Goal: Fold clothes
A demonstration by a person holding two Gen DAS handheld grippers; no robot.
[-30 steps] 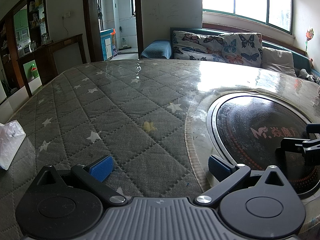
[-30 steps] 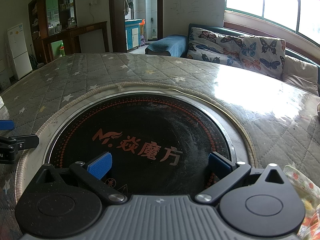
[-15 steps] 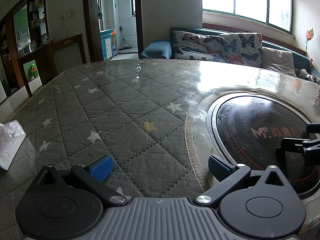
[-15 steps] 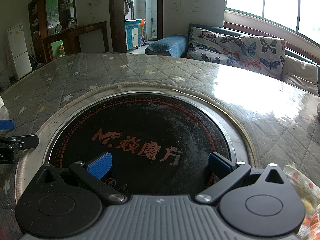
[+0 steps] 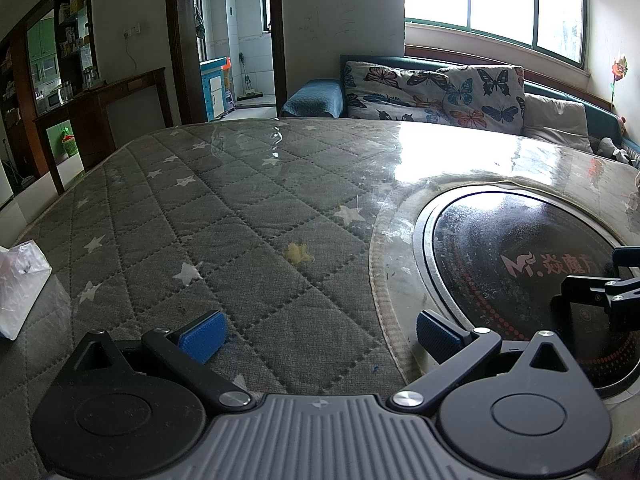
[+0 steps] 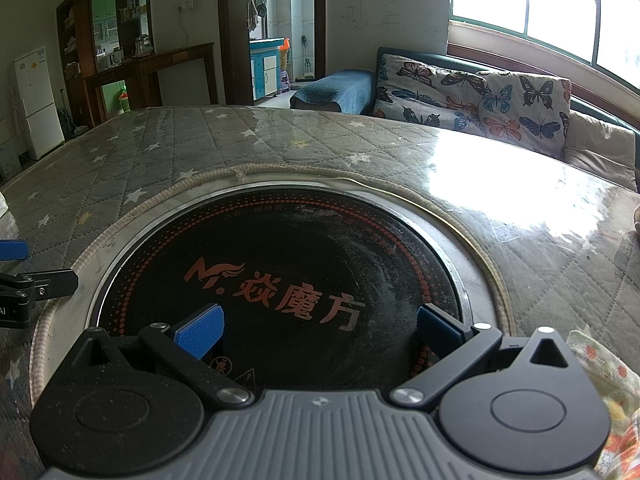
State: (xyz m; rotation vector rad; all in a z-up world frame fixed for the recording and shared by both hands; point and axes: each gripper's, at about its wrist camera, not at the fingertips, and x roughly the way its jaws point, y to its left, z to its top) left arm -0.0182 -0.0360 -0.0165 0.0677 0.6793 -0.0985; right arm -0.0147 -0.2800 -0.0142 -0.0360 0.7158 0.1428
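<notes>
Round table (image 5: 248, 200) w/ grey quilted star-print cover under clear plastic fills both views; it runs out ahead of & under both pairs of fingers. Black round cooktop (image 6: 280, 280) set into table, red logo + characters on it: directly ahead of & between the right gripper (image 6: 318, 326) fingers, and off to the right of the left gripper (image 5: 318, 332) fingers. Sofa (image 5: 432, 92) w/ butterfly cushions beyond the table's far edge, ahead & to the right of both.

Floral cloth (image 6: 600, 380), pale w/ orange/yellow print, is the garment: bunched at the table edge just outside the right gripper's right finger, low right in right wrist view; only part shows, can't tell if it touches the gripper. Not seen in left wrist view.

White plastic bag (image 5: 20, 284) lies well outside the left gripper's left finger, at far left.

Left gripper: fingers spread wide, blue pads (image 5: 202, 334) apart, nothing between them but quilt. Right gripper: fingers likewise spread wide, pads (image 6: 200, 330) over the cooktop, holding nothing. Each gripper's tip shows at the edge of the other's view.

Small yellow stain (image 5: 298, 254) on the quilt ahead of the left fingers.
</notes>
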